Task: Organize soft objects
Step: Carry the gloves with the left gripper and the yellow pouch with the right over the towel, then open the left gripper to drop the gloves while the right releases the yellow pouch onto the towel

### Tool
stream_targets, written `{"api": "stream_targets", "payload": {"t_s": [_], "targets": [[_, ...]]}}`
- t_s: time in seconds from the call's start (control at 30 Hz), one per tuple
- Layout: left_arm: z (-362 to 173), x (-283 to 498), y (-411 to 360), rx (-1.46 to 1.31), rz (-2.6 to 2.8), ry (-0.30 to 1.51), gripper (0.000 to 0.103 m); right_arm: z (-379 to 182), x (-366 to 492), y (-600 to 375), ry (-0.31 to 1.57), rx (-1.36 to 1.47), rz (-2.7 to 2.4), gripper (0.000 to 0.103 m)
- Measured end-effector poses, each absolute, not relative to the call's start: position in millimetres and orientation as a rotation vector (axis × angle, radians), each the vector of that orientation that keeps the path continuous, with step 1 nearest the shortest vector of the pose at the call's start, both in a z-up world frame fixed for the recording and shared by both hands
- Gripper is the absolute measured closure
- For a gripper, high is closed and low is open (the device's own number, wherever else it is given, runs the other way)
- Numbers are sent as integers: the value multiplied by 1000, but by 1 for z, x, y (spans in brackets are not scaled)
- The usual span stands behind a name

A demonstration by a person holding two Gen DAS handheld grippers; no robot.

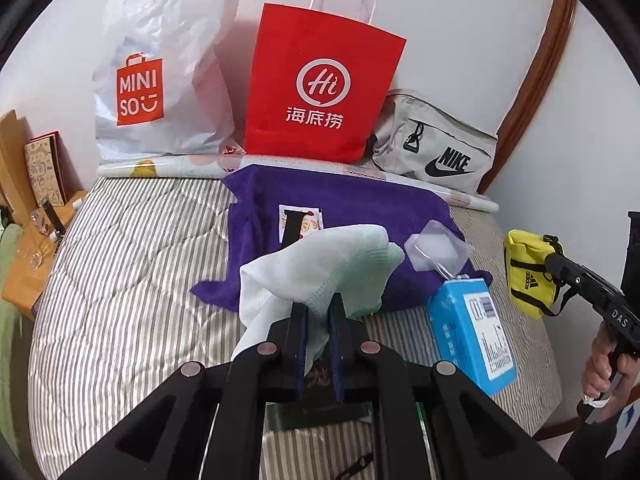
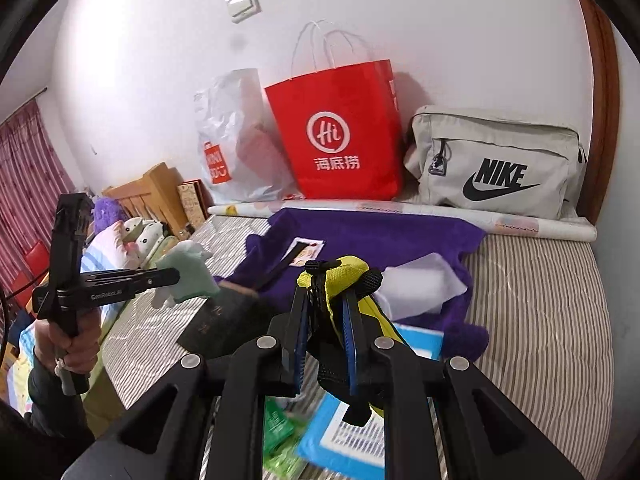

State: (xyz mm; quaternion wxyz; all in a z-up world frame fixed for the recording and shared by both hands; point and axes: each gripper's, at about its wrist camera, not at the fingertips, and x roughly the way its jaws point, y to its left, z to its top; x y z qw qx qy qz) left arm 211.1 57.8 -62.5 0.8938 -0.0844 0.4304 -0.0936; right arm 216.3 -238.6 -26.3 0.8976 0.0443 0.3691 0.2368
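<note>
We see 3 containers along the wall: white crinkled MINISO plastic bag [image 1: 160, 68], red paper bag w/ white handles [image 1: 320, 92], grey Nike fabric pouch [image 1: 436, 148], zipped; contents of all 3 not visible. Left gripper [image 1: 318, 312] is clamped on a pale mint-and-white sock [image 1: 316, 264], held above the purple towel [image 1: 340, 208] on the striped bed [image 1: 120, 280]. Right gripper [image 2: 326, 312] is clamped on a small yellow Adidas pouch [image 2: 352, 272]. Only the right view shows the light switch [image 2: 243, 4], plush toys [image 2: 136, 232] & green packet [image 2: 280, 424].
</note>
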Motion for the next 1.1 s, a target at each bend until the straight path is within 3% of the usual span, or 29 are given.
{"api": "stream_targets", "payload": {"t_s": [1.1], "targets": [[-106,332,51,-179,-254,1011,93,-69,373,-209,820,-35,469,88]]}}
